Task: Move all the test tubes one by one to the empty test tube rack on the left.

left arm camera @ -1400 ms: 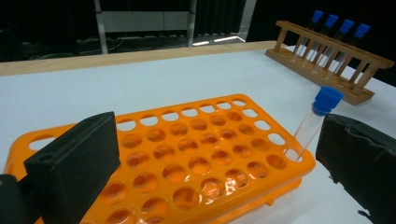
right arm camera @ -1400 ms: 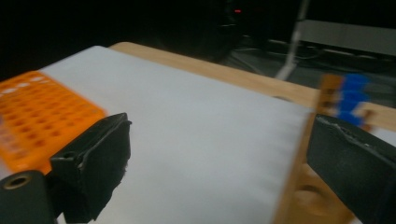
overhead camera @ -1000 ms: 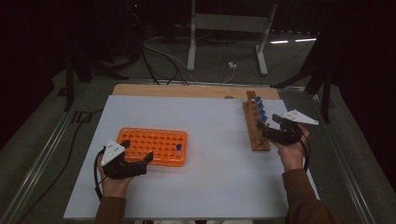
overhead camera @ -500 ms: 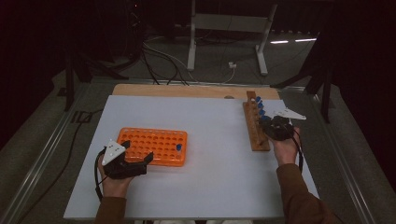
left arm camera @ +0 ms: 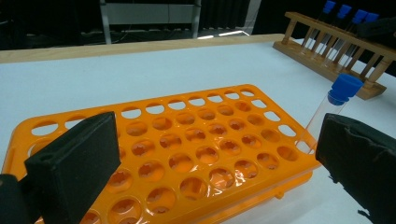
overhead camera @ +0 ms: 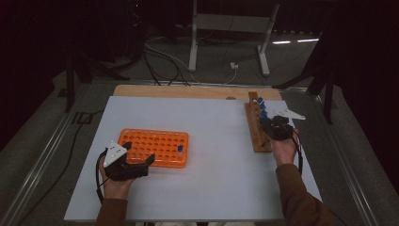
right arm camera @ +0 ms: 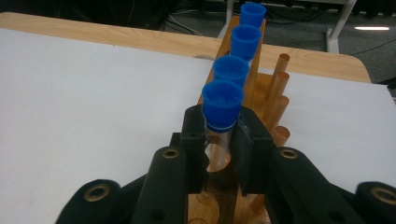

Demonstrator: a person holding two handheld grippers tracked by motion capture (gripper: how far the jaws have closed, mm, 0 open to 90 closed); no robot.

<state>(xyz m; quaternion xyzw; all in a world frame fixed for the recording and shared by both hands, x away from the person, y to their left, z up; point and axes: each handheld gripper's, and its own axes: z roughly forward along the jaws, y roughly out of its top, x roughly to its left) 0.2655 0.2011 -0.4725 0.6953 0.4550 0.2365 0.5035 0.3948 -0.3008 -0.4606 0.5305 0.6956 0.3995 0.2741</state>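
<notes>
A wooden rack (overhead camera: 256, 129) at the right of the white board holds several blue-capped tubes. My right gripper (overhead camera: 268, 126) reaches over it. In the right gripper view its jaws (right arm camera: 222, 135) have just been closing and now press on the nearest blue-capped tube (right arm camera: 222, 102) just under the cap, with the tube upright in the wooden rack (right arm camera: 275, 93). My left gripper (overhead camera: 139, 153) rests at the near edge of the orange rack (overhead camera: 155, 147). It (left arm camera: 205, 140) stands open, nothing between its pads. One blue-capped tube (left arm camera: 334, 100) stands in the orange rack (left arm camera: 187, 154).
The white board (overhead camera: 211, 165) lies on a wooden tabletop whose far edge (overhead camera: 188, 90) shows behind it. Three more tubes (right arm camera: 231, 70) stand in line behind the gripped one. A metal stand and cables are on the floor beyond the table.
My right gripper has shifted a little left and down onto the wooden rack, and its jaws have closed on the nearest tube. The left gripper has stayed put.
</notes>
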